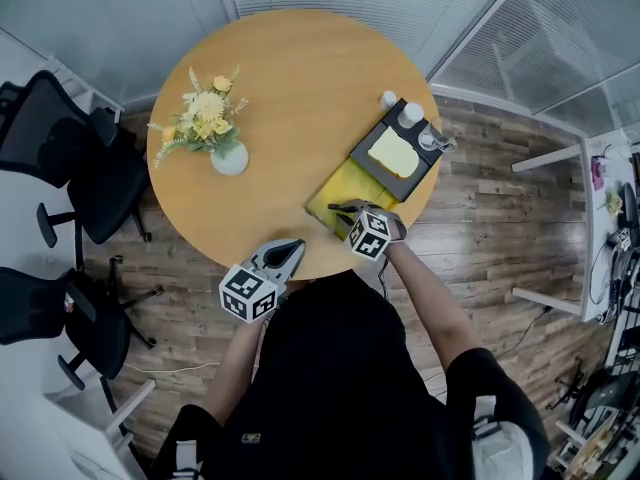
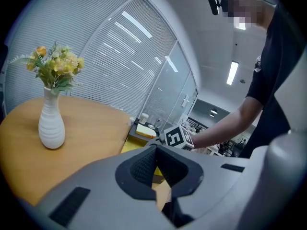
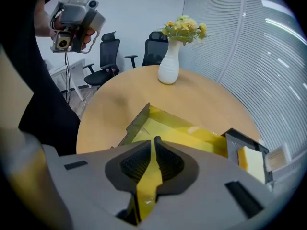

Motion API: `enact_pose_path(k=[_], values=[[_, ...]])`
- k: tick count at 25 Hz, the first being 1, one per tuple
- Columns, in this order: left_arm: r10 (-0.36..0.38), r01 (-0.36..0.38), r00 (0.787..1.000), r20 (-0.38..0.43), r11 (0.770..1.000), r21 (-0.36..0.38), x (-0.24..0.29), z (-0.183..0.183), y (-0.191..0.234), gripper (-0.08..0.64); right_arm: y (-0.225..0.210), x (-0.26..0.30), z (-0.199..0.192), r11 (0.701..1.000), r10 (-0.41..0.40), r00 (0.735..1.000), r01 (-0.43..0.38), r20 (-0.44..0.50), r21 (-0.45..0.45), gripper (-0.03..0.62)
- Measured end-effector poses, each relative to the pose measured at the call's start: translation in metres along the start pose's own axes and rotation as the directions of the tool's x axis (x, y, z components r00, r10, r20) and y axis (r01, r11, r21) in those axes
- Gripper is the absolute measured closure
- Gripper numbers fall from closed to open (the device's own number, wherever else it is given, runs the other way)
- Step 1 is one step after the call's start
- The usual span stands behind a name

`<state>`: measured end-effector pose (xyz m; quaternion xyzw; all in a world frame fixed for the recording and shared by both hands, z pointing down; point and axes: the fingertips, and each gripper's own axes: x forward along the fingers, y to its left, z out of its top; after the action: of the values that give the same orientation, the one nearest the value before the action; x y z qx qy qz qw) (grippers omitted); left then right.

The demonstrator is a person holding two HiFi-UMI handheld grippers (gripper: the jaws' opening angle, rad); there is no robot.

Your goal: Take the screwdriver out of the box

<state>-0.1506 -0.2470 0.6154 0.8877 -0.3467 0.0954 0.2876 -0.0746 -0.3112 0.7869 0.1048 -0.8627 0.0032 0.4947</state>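
An open box (image 1: 338,186) with a yellow lining lies at the table's near right edge. Its dark lid (image 1: 395,154), folded back, holds a pale pad. My right gripper (image 1: 340,211) hangs over the box's near end. In the right gripper view its jaws (image 3: 154,145) stand shut above the yellow lining (image 3: 165,128), with nothing between them. I cannot make out a screwdriver in any view. The left gripper (image 1: 293,245) is held at the table's front edge, away from the box, shut and empty (image 2: 155,150).
A white vase (image 1: 229,158) of yellow flowers stands on the left part of the round wooden table (image 1: 290,78). Small white containers (image 1: 410,114) sit beside the lid. Black office chairs (image 1: 70,168) stand left of the table.
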Motion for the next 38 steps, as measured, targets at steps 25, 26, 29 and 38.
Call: enact_pose_path(k=[25,26,29,38], values=[[0.035,-0.035,0.999,-0.019,0.999,-0.033,-0.014,-0.009,0.02,0.554,-0.016,0.043,-0.011,0.998,0.062,0.993,-0.06,-0.099,0.024,0.514],[0.035,-0.036,0.999,-0.019,0.999,-0.033,-0.014,-0.008,0.021,0.554,-0.016,0.043,-0.011,0.998,0.066,0.993,-0.063,-0.096,0.028,0.514],[0.035,-0.036,0.999,-0.024,0.999,-0.033,-0.015,-0.007,0.022,0.554,-0.015,0.043,-0.011,0.996,0.078,0.994,-0.074,-0.08,0.044,0.526],[0.031,-0.032,0.999,-0.015,0.999,-0.022,-0.011,-0.002,0.019,0.554,-0.016,0.039,-0.012,0.995,0.065,0.996,-0.06,-0.062,0.076,0.529]])
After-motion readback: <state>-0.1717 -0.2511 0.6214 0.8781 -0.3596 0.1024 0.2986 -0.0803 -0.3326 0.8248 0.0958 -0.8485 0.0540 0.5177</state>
